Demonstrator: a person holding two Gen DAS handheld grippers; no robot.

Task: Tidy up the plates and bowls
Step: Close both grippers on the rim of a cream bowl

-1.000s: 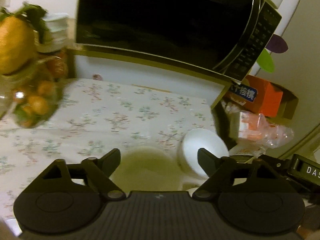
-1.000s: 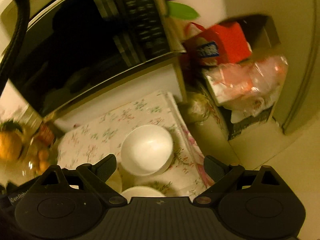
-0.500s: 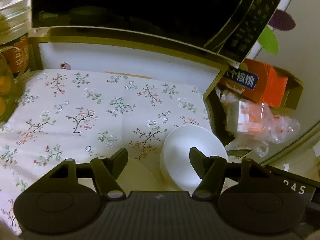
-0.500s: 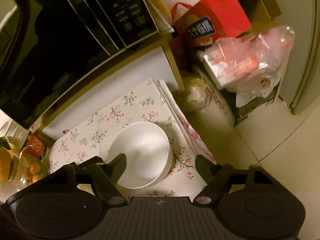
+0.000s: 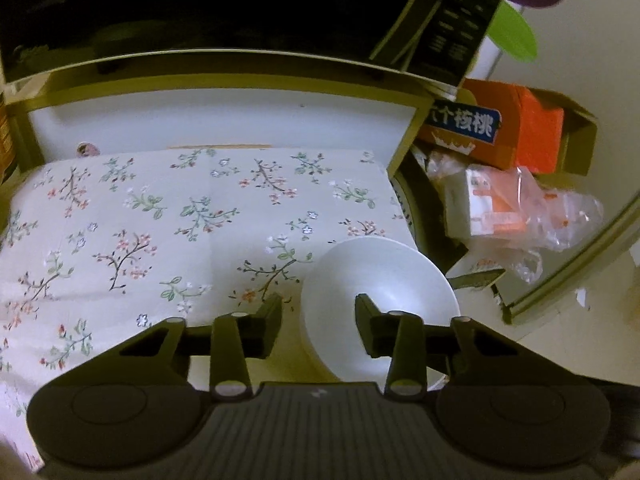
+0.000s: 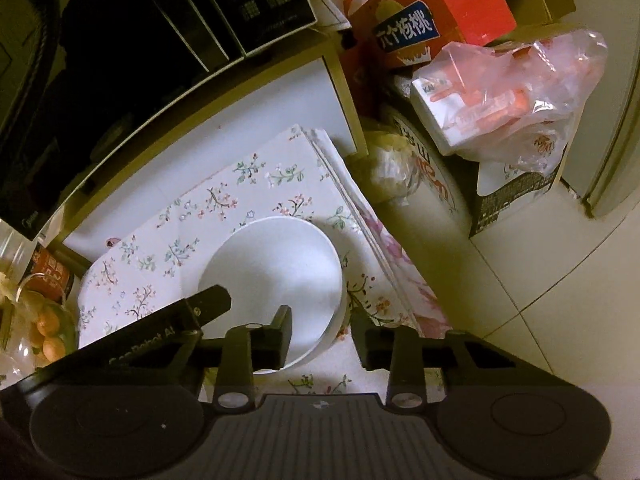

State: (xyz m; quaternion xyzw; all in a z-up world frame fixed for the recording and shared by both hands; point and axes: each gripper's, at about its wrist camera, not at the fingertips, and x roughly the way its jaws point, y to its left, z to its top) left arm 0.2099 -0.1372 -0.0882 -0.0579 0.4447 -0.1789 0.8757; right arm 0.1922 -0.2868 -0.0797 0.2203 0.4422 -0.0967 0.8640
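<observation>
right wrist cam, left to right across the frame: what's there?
Oranges in a glass bowl → white bowl on the floral cloth → clear plastic bag of packets on the black box.

Blue label with white characters "六个核桃" sits on the orange-red box (image 6: pixel 436 12), up ahead and right of the right gripper; the left wrist view catches the same label on the box (image 5: pixel 516 128). Partial lettering "Robot AI" runs along the black left gripper's finger (image 6: pixel 160 336), at the lower left. Microwave panel print too small to read.

Plain white bowl (image 6: pixel 276 268), upright, empty, on floral cloth near its right edge, rim between closing claws
</observation>
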